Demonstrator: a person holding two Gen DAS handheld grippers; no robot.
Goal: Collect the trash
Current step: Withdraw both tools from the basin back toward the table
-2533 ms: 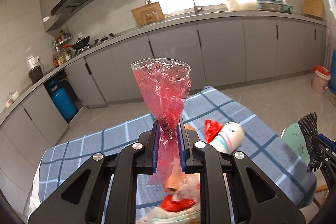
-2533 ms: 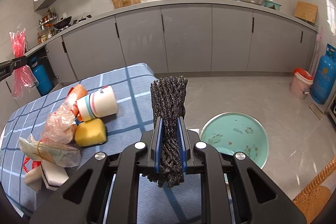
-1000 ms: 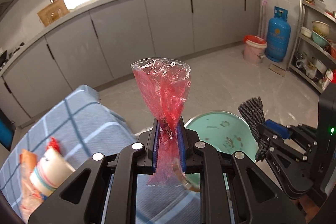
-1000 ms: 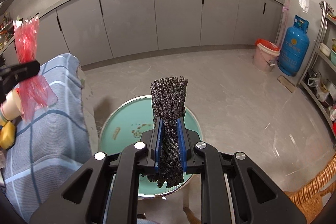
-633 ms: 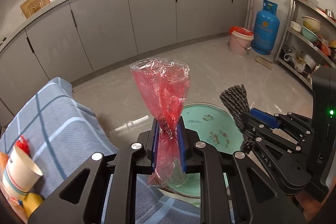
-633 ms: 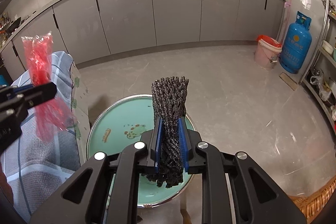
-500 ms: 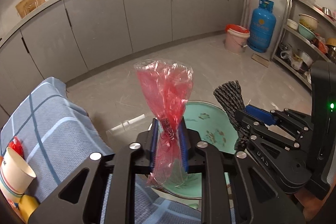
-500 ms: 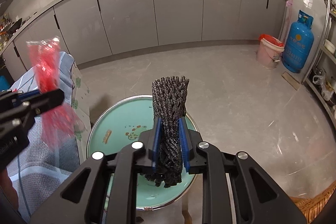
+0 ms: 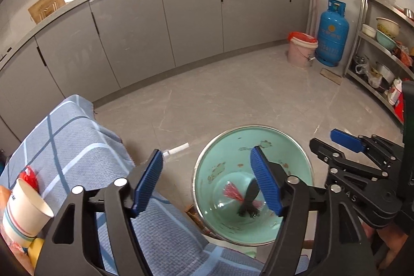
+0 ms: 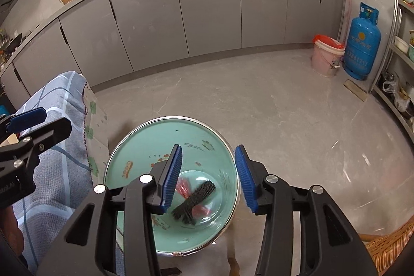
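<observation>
A mint-green basin (image 10: 145,141) with a silver rim and small rust-brown motifs holds a red plastic bag (image 10: 182,186) and a black mesh strip (image 10: 196,197). The gripper pads (image 10: 172,173) are blue on black frames. A blue-grey cloth (image 9: 77,144) carries a white and navy check. Grey cabinets (image 9: 191,17) line the wall beside a bright blue gas cylinder (image 9: 332,32) and a pink bucket (image 9: 301,53).

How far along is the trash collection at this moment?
Done: the red plastic bag and black mesh scrap lie in the green basin. In hand: nothing; the left tool and right tool are opening, empty, above it. Left: a paper cup and other scraps remain on the checked tablecloth.
</observation>
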